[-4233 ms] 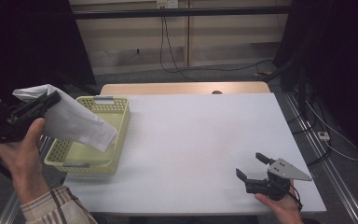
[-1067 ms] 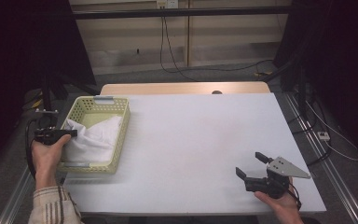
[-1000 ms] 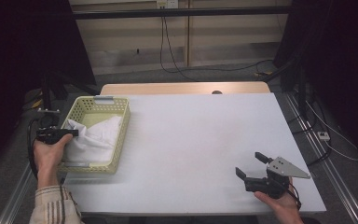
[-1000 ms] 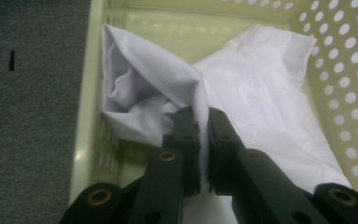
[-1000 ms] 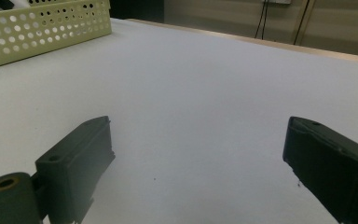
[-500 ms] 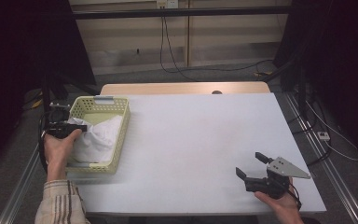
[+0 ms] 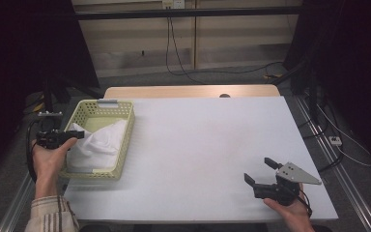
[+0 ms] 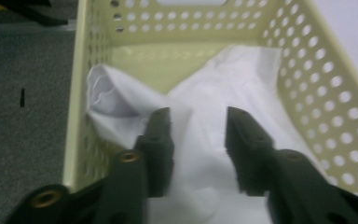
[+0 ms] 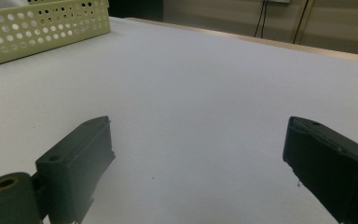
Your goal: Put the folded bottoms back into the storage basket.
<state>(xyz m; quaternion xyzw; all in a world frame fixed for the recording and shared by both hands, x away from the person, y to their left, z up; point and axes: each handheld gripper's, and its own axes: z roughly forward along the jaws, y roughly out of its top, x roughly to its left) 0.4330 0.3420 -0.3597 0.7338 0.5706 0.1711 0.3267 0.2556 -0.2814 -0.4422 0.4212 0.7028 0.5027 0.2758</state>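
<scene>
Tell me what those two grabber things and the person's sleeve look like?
Both are black. The left gripper trails a black cable, and the sleeve behind it is pale with dark stripes. The right gripper has blocky fingers and a grey three-cornered plate on top.

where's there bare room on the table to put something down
The white table is bare from the basket across to the right hand-held gripper and back to the far edge. The basket itself is crowded: white cloth fills it, with the left hand-held gripper open over it.
</scene>
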